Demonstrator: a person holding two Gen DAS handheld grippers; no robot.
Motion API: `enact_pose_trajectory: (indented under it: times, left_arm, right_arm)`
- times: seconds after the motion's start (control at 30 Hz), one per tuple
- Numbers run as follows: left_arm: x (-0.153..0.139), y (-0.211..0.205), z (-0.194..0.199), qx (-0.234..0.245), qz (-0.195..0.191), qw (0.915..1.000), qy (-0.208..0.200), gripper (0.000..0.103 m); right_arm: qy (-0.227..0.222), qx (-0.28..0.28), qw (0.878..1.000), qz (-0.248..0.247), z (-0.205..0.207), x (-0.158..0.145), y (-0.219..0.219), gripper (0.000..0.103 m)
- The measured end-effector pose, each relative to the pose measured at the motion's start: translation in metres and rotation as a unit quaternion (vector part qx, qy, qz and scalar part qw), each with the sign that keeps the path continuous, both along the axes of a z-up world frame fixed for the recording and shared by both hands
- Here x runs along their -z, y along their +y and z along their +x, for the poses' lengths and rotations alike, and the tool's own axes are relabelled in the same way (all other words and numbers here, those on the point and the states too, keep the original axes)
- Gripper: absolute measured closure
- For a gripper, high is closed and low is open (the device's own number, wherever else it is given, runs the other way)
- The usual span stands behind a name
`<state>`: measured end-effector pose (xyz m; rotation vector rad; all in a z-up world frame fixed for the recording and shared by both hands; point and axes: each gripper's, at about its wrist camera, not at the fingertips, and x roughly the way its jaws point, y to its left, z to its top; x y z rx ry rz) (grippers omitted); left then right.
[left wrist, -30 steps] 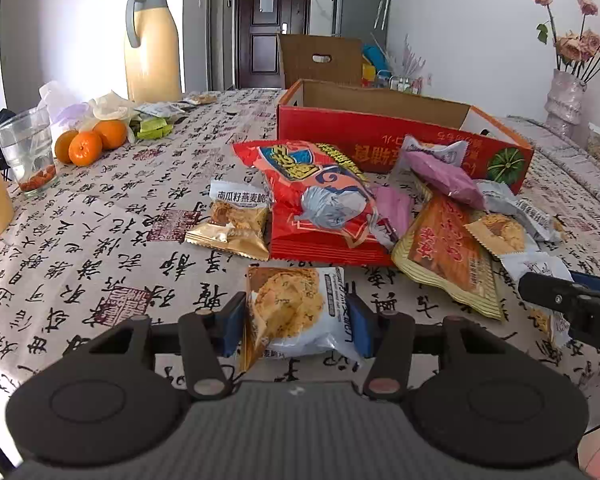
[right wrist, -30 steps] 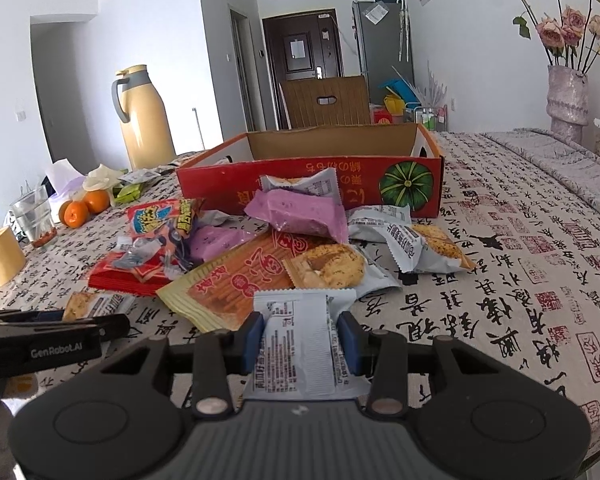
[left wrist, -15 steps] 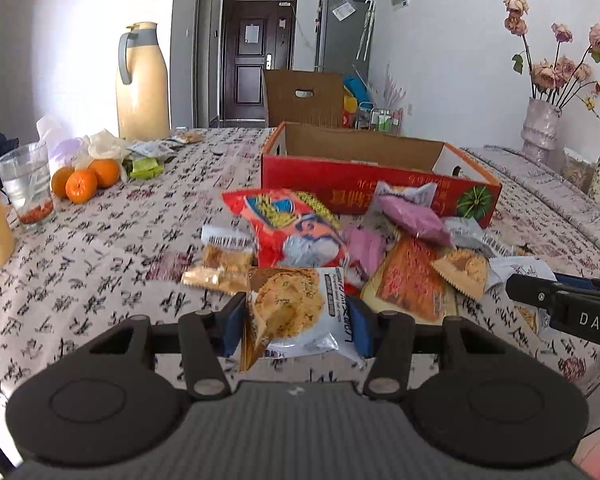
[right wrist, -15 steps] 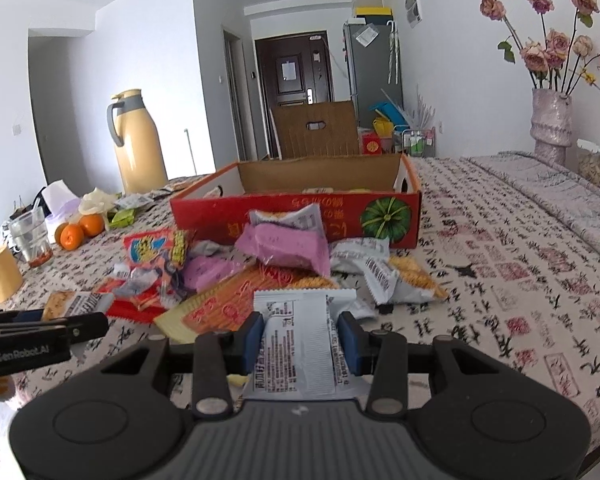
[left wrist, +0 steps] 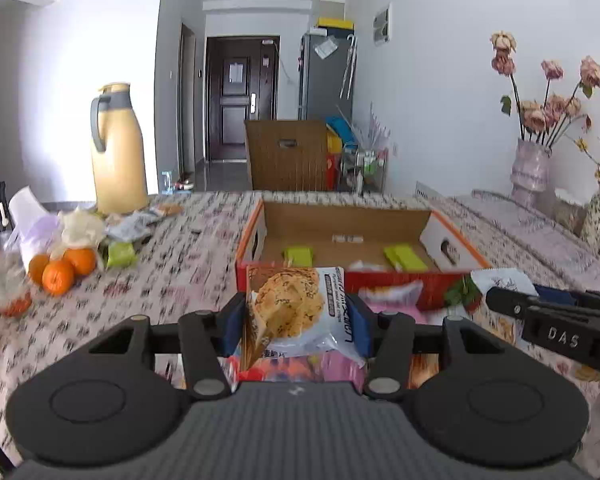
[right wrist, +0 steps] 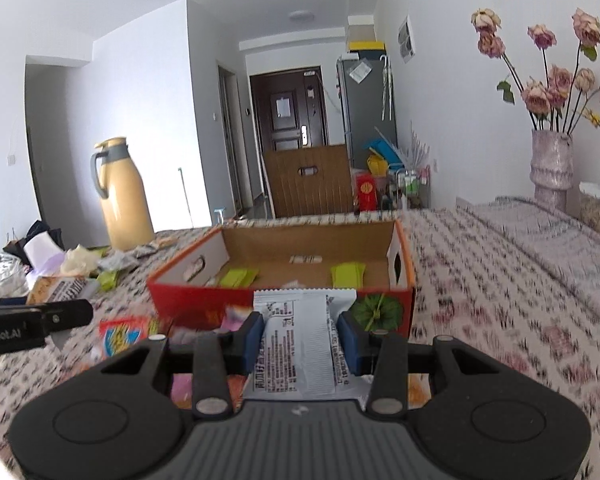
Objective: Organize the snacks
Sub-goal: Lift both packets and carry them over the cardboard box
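On the left, the left tool (left wrist: 296,322) pinches a cookie packet (left wrist: 298,312) between its blue pads, the packet standing up out of the grip with its picture side toward the camera. Straight ahead of it and a little lower sits the red cardboard box (left wrist: 388,284) on the patterned table (left wrist: 172,280), open at the top, with green sachets (left wrist: 404,258) already lying on its floor. The box's long axis runs across the view, so its near wall faces the left tool squarely; the packet has to pass over that wall before being let go. Loose snacks (right wrist: 126,334) lie on the table just in front of the box, below both tools. To the right, the right tool (right wrist: 302,342) clamps a white packet (right wrist: 300,344), printed back up, and the same box (right wrist: 284,300) lies ahead of it, its right end wall closest. Both tools look near the box and raised off the table; by my reading the left one lines up with the left half of the box and the right one with the right half, so neither need cross the other.
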<state>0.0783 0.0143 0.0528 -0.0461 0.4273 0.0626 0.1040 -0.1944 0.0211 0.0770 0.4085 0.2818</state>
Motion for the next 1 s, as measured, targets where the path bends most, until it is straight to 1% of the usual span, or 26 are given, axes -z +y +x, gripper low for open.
enact_pose_trajectory:
  times: [0.17,0.37,0.6,0.77,0.87,1.0]
  left_arm:
    - [-0.014,-0.003,0.032,0.009,0.003,0.9998,-0.016,0.050]
    - [-0.027,-0.005,0.077,0.014,0.010,0.9996,-0.021,0.050]
    - [-0.039,-0.003,0.126,0.007,0.015,0.9996,-0.024,0.050]
    - [-0.040,-0.001,0.158,0.006,0.014,0.9997,-0.021,0.050]
    - [-0.037,0.001,0.178,0.001,0.007,0.9999,-0.015,0.050]
    - [-0.026,0.006,0.201,-0.011,0.003,0.9999,-0.006,0.050]
  right_arm:
    - [-0.009,0.014,1.000,-0.002,0.033,-0.009,0.001,0.063]
    - [-0.023,0.027,0.999,-0.002,0.073,-0.019,0.004,0.063]
    - [-0.032,0.032,0.999,0.000,0.114,-0.026,0.013,0.063]
    - [-0.031,0.036,0.999,-0.002,0.144,-0.028,0.022,0.063]
    - [-0.027,0.041,0.999,-0.001,0.161,-0.025,0.026,0.063]
    - [-0.018,0.042,0.999,0.006,0.179,-0.016,0.031,0.063]
